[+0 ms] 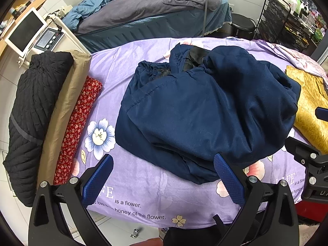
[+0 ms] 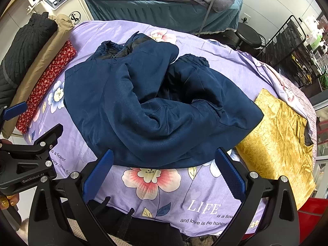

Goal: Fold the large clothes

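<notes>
Both the left gripper [image 1: 164, 176] and right gripper [image 2: 165, 174] are waiting with jaws released, the crumpled navy garment [image 1: 201, 110] is lying just ahead of them, and grabbing several bunched layers together is risking a crooked fold.

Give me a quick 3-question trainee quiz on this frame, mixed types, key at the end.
1. True or false: the left gripper is shut on the navy garment.
2. Multiple choice: what lies on the floral sheet to the right of the navy garment? A) gold fabric B) a white towel C) a pair of shoes
3. Fill in: at the sheet's left edge, the item lying nearest the navy garment is the ____ floral fabric.

Key:
1. False. Both the left gripper and the right gripper are open and hold nothing.
2. A, the gold fabric.
3. Red. The red floral fabric lies beside the tan fabric and the black quilted garment.
</notes>
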Demonstrator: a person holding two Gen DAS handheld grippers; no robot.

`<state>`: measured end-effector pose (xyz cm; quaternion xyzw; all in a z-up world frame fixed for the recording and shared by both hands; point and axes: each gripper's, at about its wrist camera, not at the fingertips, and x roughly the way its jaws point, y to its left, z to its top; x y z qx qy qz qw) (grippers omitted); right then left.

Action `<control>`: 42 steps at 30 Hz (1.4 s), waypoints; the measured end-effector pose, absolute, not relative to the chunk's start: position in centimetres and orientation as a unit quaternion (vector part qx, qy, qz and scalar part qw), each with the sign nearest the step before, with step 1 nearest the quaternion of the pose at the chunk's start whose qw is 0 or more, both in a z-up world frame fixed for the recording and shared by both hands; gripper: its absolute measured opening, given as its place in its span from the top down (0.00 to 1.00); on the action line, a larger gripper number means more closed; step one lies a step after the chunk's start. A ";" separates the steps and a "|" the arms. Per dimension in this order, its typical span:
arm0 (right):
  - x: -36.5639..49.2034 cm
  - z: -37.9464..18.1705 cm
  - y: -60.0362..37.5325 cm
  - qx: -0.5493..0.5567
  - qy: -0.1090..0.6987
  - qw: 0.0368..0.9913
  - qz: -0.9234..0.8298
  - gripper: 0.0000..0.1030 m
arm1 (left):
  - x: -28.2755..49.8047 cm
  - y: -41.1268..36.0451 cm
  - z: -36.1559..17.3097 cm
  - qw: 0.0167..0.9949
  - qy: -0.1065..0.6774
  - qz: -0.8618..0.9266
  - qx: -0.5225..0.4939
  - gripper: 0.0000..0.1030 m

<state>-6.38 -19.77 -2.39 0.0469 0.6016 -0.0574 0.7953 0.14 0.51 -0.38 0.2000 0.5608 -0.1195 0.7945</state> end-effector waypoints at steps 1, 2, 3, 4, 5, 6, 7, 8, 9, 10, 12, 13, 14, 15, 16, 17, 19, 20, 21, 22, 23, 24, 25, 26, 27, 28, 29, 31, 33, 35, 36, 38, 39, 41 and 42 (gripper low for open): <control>-6.4 -2.4 -19.7 0.047 0.602 0.795 -0.057 0.06 | 0.1 0.5 -0.4 0.794 0.561 -0.119 0.200 0.06; -6.5 -2.4 -19.7 0.046 0.601 0.796 -0.057 0.06 | 0.1 0.5 -0.4 0.794 0.561 -0.119 0.201 0.06; -6.4 -2.4 -19.7 0.046 0.602 0.795 -0.057 0.06 | 0.1 0.5 -0.4 0.794 0.561 -0.119 0.202 0.06; -6.5 -2.4 -19.6 0.046 0.603 0.795 -0.056 0.06 | 0.1 0.5 -0.4 0.794 0.561 -0.119 0.203 0.06; -6.5 -2.5 -19.6 0.047 0.603 0.794 -0.055 0.06 | 0.1 0.5 -0.4 0.793 0.561 -0.119 0.204 0.06; -6.5 -2.5 -19.6 0.048 0.603 0.794 -0.055 0.05 | 0.0 0.5 -0.5 0.793 0.562 -0.118 0.205 0.06; -6.5 -2.6 -19.6 0.047 0.604 0.794 -0.055 0.06 | 0.0 0.5 -0.5 0.793 0.562 -0.118 0.205 0.06; -6.5 -2.6 -19.6 0.046 0.604 0.794 -0.055 0.06 | 0.0 0.5 -0.6 0.792 0.562 -0.117 0.205 0.06; -6.5 -2.6 -19.6 0.047 0.604 0.793 -0.055 0.06 | 0.0 0.5 -0.6 0.792 0.563 -0.117 0.205 0.06; -6.5 -2.6 -19.6 0.047 0.605 0.793 -0.055 0.05 | 0.0 0.5 -0.7 0.792 0.563 -0.118 0.205 0.06; -6.4 -2.7 -19.7 0.047 0.605 0.793 -0.056 0.06 | 0.0 0.5 -0.7 0.791 0.564 -0.118 0.206 0.06; -6.4 -2.7 -19.7 0.047 0.605 0.793 -0.056 0.06 | 0.1 0.5 -0.8 0.791 0.564 -0.118 0.206 0.06; -6.4 -2.7 -19.7 0.047 0.606 0.792 -0.056 0.06 | 0.1 0.5 -0.8 0.791 0.564 -0.119 0.205 0.06; -6.4 -2.7 -19.7 0.047 0.606 0.792 -0.056 0.06 | 0.1 0.5 -0.9 0.790 0.565 -0.121 0.205 0.06; -6.4 -2.7 -19.7 0.048 0.606 0.792 -0.056 0.06 | 0.1 0.5 -0.9 0.790 0.565 -0.122 0.205 0.06; -6.4 -2.7 -19.7 0.048 0.606 0.792 -0.056 0.06 | 0.1 0.5 -1.0 0.789 0.566 -0.123 0.205 0.06; -6.3 -2.8 -19.8 0.050 0.606 0.792 -0.056 0.05 | 0.2 0.4 -1.2 0.788 0.567 -0.124 0.204 0.06; -6.3 -2.8 -19.8 0.051 0.606 0.792 -0.056 0.06 | 0.2 0.4 -1.2 0.787 0.568 -0.126 0.204 0.06; -6.3 -2.8 -19.9 0.052 0.606 0.792 -0.056 0.06 | 0.3 0.4 -1.3 0.786 0.570 -0.127 0.203 0.06; -6.3 -2.9 -19.9 0.054 0.605 0.792 -0.056 0.06 | 0.3 0.3 -1.4 0.786 0.570 -0.128 0.202 0.06; -6.3 -2.9 -20.0 0.056 0.606 0.792 -0.057 0.06 | 0.3 0.3 -1.4 0.785 0.571 -0.130 0.202 0.06; -6.3 -3.0 -20.1 0.057 0.606 0.791 -0.057 0.06 | 0.3 0.3 -1.5 0.784 0.572 -0.130 0.202 0.06; -6.3 -3.0 -20.2 0.059 0.606 0.791 -0.057 0.06 | 0.4 0.2 -1.6 0.783 0.574 -0.130 0.202 0.06; -6.3 -3.0 -20.3 0.062 0.605 0.792 -0.056 0.06 | 0.5 0.2 -1.8 0.780 0.578 -0.131 0.201 0.06; -6.3 -2.9 -20.4 0.065 0.603 0.793 -0.055 0.06 | 0.6 0.1 -1.9 0.778 0.581 -0.132 0.200 0.06; -6.3 -2.7 -20.6 0.071 0.599 0.796 -0.053 0.06 | 0.7 0.1 -2.1 0.775 0.583 -0.134 0.201 0.06; -6.3 -2.5 -20.9 0.078 0.594 0.799 -0.052 0.06 | 0.8 0.1 -2.1 0.775 0.584 -0.133 0.201 0.06; -6.2 -2.0 -21.8 0.093 0.582 0.806 -0.051 0.06 | 1.0 0.0 -2.0 0.775 0.585 -0.136 0.197 0.06; -6.0 -1.6 -23.4 0.113 0.571 0.811 -0.056 0.06 | 1.7 0.1 -2.0 0.771 0.593 -0.141 0.186 0.06; -5.3 -1.5 -25.3 0.137 0.567 0.809 -0.063 0.06 | 2.7 0.0 -2.0 0.765 0.604 -0.147 0.171 0.07; -4.9 -1.6 -26.1 0.146 0.568 0.807 -0.065 0.06 | 3.1 -0.1 -1.9 0.764 0.605 -0.151 0.167 0.07; -3.6 -2.2 -28.6 0.172 0.567 0.802 -0.076 0.06 | 4.6 -0.7 -1.2 0.765 0.602 -0.166 0.157 0.07; -2.9 -2.6 -29.7 0.181 0.569 0.798 -0.084 0.06 | 5.3 -1.1 -0.8 0.767 0.599 -0.172 0.153 0.07; -1.4 -3.5 -31.2 0.194 0.580 0.786 -0.086 0.06 | 6.9 -2.2 0.5 0.774 0.587 -0.189 0.143 0.07; -0.8 -3.9 -31.6 0.201 0.584 0.782 -0.084 0.06 | 7.5 -2.7 1.0 0.776 0.583 -0.193 0.143 0.07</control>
